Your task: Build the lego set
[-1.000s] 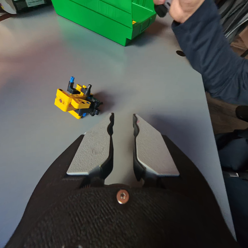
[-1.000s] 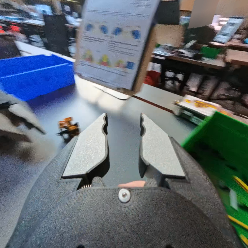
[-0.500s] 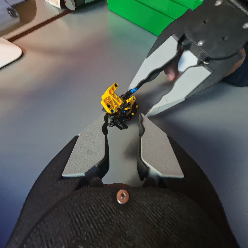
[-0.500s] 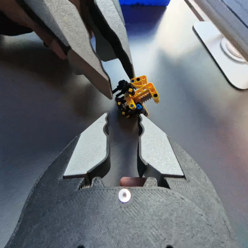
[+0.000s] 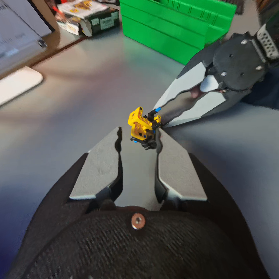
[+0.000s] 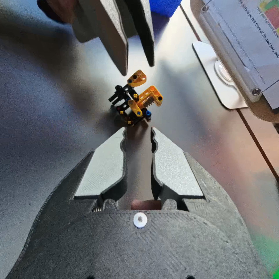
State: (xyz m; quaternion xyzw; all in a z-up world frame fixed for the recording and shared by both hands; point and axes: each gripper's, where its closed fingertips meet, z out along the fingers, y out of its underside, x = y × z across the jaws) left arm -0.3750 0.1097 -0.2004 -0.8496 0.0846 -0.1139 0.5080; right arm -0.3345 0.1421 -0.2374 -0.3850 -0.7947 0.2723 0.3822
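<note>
A small yellow and black lego assembly [image 5: 142, 126] with blue pins sits on the grey table [image 5: 75, 105]. In the left wrist view it lies between my left gripper's [image 5: 138, 131] open fingertips, close against the right finger. My right gripper [image 5: 160, 117] comes in from the upper right, open, its lower tip at the assembly's side. In the right wrist view the assembly [image 6: 135, 99] lies just beyond my right gripper's [image 6: 138, 129] open tips, and the left gripper [image 6: 137, 69] points down at it from the far side. Neither gripper holds anything.
A green bin [image 5: 173, 30] stands at the back right of the table, with a lego box [image 5: 90, 19] left of it. A sheet holder on a white base [image 6: 214, 75] stands to one side. A blue bin [image 6: 163, 6] is behind the left gripper.
Both grippers have closed in on the assembly from opposite sides. The assembly has turned on the table. The right gripper's jaws have narrowed a little.
</note>
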